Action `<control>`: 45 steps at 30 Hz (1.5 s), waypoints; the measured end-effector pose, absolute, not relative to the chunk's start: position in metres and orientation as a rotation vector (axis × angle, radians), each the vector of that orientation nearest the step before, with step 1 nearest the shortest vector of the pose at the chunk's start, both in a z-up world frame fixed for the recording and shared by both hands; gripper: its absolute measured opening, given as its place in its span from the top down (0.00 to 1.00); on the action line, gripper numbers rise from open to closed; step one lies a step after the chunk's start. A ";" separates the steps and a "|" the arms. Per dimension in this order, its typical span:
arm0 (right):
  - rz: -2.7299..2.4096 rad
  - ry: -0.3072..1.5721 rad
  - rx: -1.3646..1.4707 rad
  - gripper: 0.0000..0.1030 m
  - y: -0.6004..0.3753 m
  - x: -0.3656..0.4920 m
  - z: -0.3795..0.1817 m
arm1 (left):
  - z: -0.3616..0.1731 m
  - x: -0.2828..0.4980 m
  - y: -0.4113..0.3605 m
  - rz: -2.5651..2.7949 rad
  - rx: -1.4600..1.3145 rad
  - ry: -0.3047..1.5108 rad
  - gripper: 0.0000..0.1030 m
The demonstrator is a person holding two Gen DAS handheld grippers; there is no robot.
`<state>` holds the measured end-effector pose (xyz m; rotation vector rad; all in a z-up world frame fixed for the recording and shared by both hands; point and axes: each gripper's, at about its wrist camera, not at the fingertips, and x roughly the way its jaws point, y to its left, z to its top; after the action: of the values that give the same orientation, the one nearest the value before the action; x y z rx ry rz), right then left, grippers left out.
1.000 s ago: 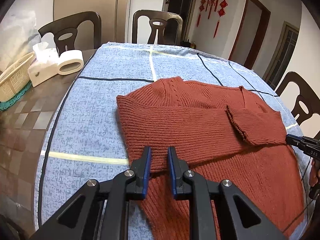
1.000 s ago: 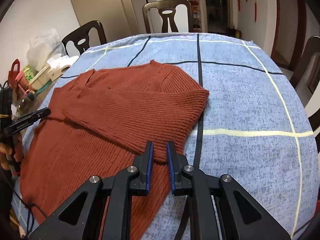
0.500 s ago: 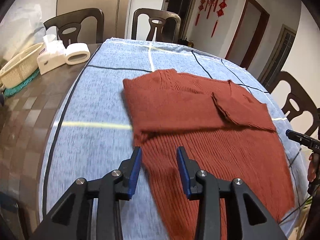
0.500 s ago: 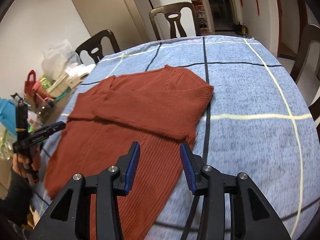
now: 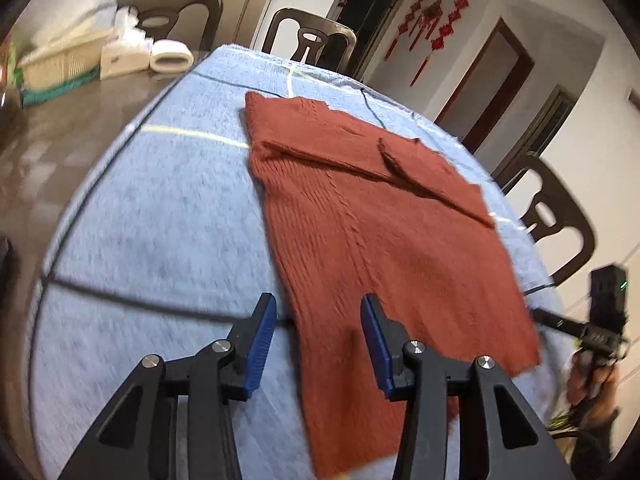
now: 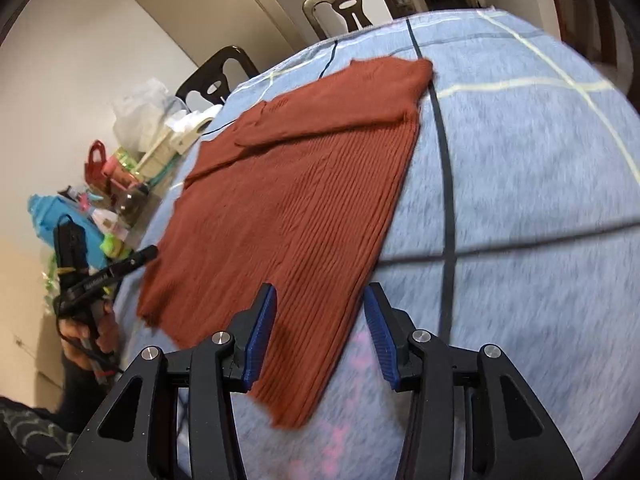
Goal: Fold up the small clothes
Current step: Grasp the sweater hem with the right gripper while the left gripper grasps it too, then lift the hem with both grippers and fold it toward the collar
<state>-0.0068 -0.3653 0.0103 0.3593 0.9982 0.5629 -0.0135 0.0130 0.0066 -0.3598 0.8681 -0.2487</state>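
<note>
A rust-red ribbed sweater [image 5: 372,216] lies flat on the blue checked tablecloth [image 5: 160,220], both sleeves folded across its chest. My left gripper [image 5: 318,320] hovers over the sweater's left edge near the hem. Its jaws are opening, the knit lies below the gap, and the blue pads [image 5: 262,332] do not press on it. In the right wrist view the sweater [image 6: 300,200] runs away from me. My right gripper [image 6: 320,312] hangs over its right edge by the hem, jaws opening, nothing pinched. Each view shows the other gripper [image 5: 548,318] [image 6: 144,256] in a hand at the far side.
Dark chairs [image 5: 312,44] [image 5: 556,216] ring the table. On the bare brown tabletop to the left sit a woven basket [image 5: 60,66], a tissue box [image 5: 122,56] and a paper roll [image 5: 172,54]. Bags and bottles [image 6: 120,176] crowd that end. The cloth's near edge curves down below me.
Both grippers have pulled back from the folded sleeves toward the hem, one along each side of the sweater. Their jaws went from nearly shut to parted, and the sleeves stay lying across the chest.
</note>
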 end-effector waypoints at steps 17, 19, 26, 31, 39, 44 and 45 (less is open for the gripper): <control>0.580 1.021 0.423 0.92 -0.352 -0.012 -0.002 | -0.001 -0.024 0.006 -0.303 -0.452 0.887 0.85; 0.585 1.006 0.412 0.93 -0.351 -0.013 0.002 | -0.003 -0.023 0.006 -0.305 -0.448 0.895 0.92; 0.543 0.934 0.409 0.94 -0.385 -0.025 0.021 | 0.013 -0.034 0.028 -0.297 -0.459 0.833 0.93; 0.536 1.000 0.424 0.93 -0.383 -0.021 -0.001 | -0.007 -0.033 0.028 -0.297 -0.486 0.894 0.93; 0.599 1.024 0.443 0.86 -0.381 -0.021 -0.001 | -0.008 -0.033 0.025 -0.337 -0.501 0.917 0.92; 0.615 1.020 0.445 0.85 -0.373 -0.019 -0.002 | -0.008 -0.028 0.014 -0.364 -0.488 0.926 0.88; 0.610 1.017 0.441 0.87 -0.372 -0.019 -0.002 | -0.007 -0.027 0.012 -0.368 -0.483 0.926 0.88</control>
<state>-0.0187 -0.3722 -0.0020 0.4405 1.0168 0.6105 -0.0275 0.0123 -0.0074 -0.4833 0.9262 -0.3677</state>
